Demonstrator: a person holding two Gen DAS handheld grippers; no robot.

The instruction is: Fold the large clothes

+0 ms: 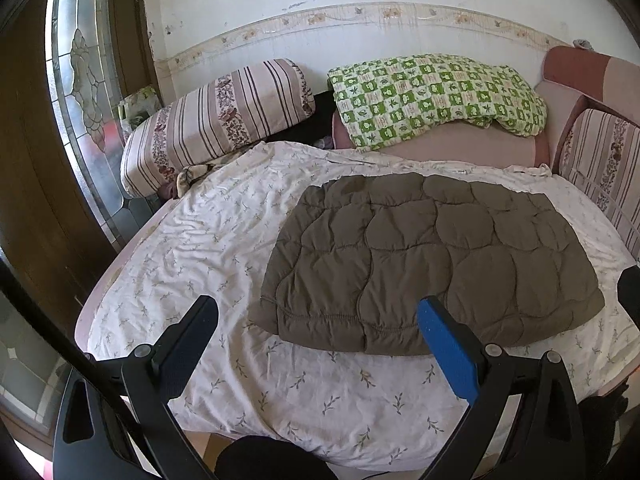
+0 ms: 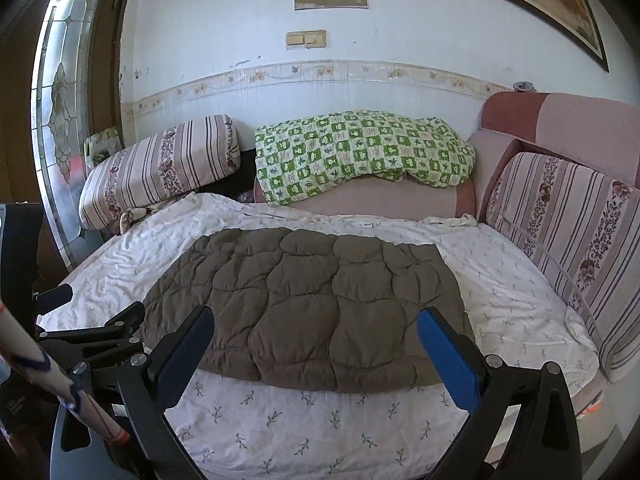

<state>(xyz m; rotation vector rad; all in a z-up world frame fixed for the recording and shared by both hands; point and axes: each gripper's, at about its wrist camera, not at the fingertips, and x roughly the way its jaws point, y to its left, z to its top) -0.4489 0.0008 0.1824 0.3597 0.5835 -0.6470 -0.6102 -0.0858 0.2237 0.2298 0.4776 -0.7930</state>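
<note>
- Brown quilted jacket [image 1: 432,264] lies folded flat in a rough rectangle on your white leaf-print sheet [image 1: 192,248], towards the bed's near edge.
- Your left gripper [image 1: 318,320] hovers above that near edge, fingers spread wide, holding nothing.
- Your right gripper [image 2: 316,330] hangs just before the jacket's front hem, equally wide and empty.
- Behind the jacket, a green checked blanket [image 2: 360,156] sits beside a striped pillow [image 2: 160,168] against the wall.
</note>
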